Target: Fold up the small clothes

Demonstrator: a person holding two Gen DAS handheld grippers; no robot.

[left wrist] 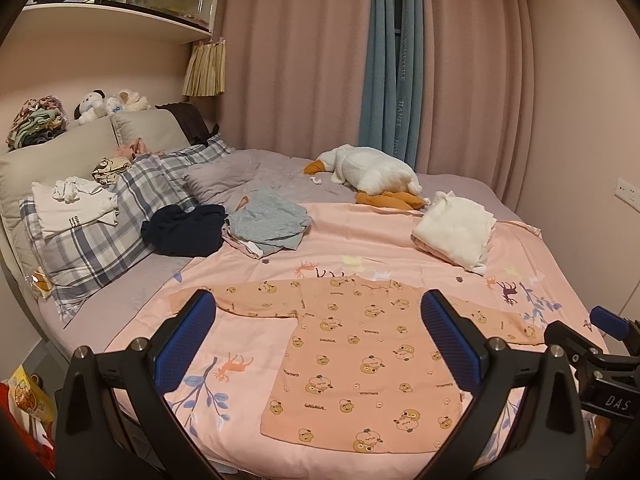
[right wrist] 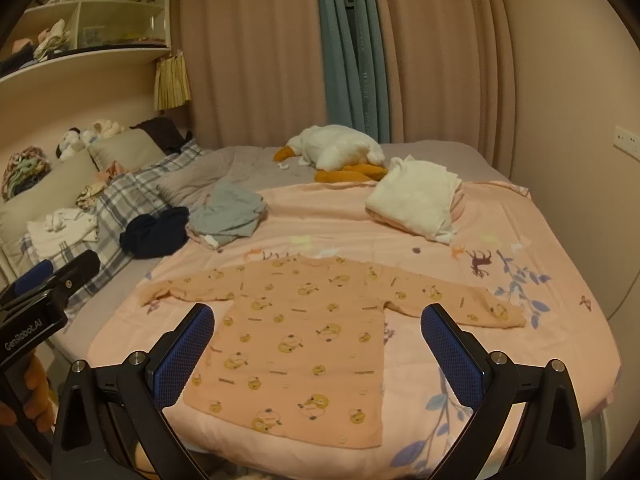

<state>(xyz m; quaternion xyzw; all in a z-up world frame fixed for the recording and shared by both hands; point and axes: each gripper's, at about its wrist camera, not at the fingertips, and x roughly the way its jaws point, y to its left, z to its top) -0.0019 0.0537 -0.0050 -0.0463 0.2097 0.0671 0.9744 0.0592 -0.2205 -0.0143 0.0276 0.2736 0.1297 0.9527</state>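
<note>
peach shirt (left wrist: 360, 364) with a cartoon print lies flat on the pink printed sheet (left wrist: 360, 224) near the bed's front edge, both long sleeves spread out to the sides and its hem toward the cameras. left gripper (left wrist: 318, 344) hangs above the shirt with its blue-padded fingers (left wrist: 182, 344) spread wide, grasping nothing. right gripper (right wrist: 318, 354) hangs over the same shirt, its fingers (right wrist: 454, 354) likewise parted and bare. in the left wrist view the right gripper shows at the right edge; in the right wrist view the left one shows at the left edge.

further back on the sheet sit a crumpled grey garment (left wrist: 268, 220) and, just beside it toward the bed's left side, a dark navy garment (left wrist: 182, 234). a folded white cloth (left wrist: 456, 232) rests toward the bed's right edge, and behind it a white plush goose (left wrist: 368, 174) lies near the far edge by the curtains (left wrist: 300, 60). plaid pillows (left wrist: 92, 248) line the left side.
</note>
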